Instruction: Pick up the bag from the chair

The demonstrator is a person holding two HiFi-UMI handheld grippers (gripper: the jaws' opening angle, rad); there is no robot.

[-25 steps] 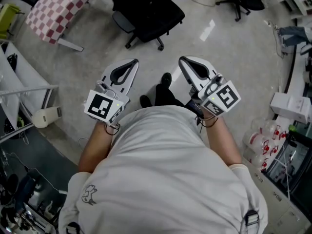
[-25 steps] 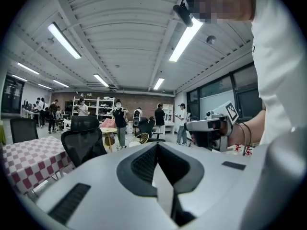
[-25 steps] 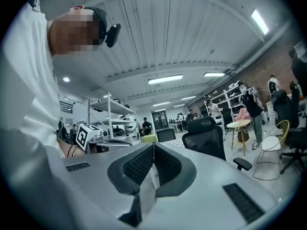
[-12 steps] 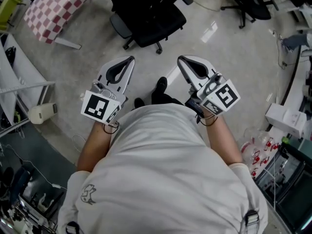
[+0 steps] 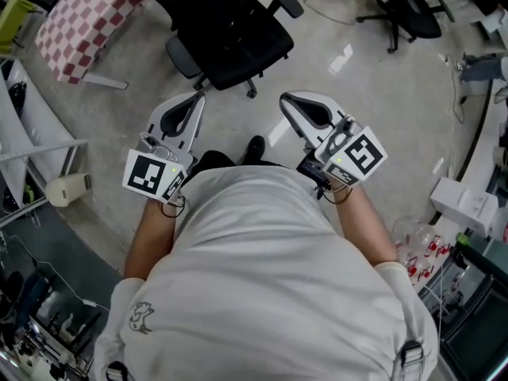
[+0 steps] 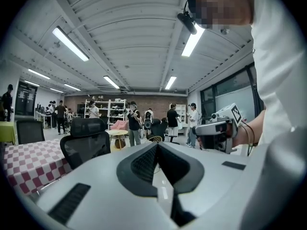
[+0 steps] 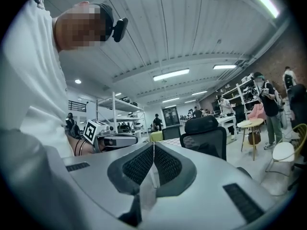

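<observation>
Office chair (image 5: pixel 238 38) seen in black, cloth (image 5: pixel 79 22) checked in red and white, floor (image 5: pixel 381 109) speckled pale grey, shirt (image 5: pixel 270 268) white, left gripper (image 5: pixel 197 98) and right gripper (image 5: pixel 286 100) cased in white, square markers (image 5: pixel 148 175) printed black on white.

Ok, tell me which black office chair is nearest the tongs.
The large black chair just ahead of the left tongs and right tongs, next to the checkered table. The other chair stands farther off, upper right.
</observation>
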